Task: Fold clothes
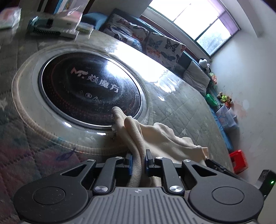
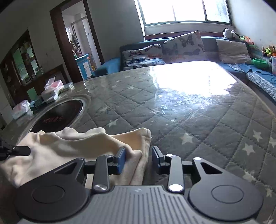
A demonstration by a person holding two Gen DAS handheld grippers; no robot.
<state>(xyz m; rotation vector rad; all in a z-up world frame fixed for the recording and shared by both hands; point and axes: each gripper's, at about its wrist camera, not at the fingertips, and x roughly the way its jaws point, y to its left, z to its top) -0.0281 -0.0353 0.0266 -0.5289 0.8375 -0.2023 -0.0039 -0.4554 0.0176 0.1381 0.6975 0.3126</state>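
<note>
Cloth [image 1: 155, 136], cream and soft, lies bunched on the table [image 2: 198, 120] near its front edge, one fold reaching the rim of the round black hob [image 1: 89, 89] set into the quilted, star-printed cover. Left gripper [image 1: 138, 161] is clenched on a rolled fold of the cloth, blue pads pressing it from both sides. Right gripper [image 2: 138, 159] stands released: the cloth's edge lies against the left pad [image 2: 120, 160], while the right pad sits clear of it with a gap between. Butterfly cushions [image 2: 184, 44] line a sofa [image 2: 110, 66] beyond the table, under a bright window [image 2: 182, 11].
</note>
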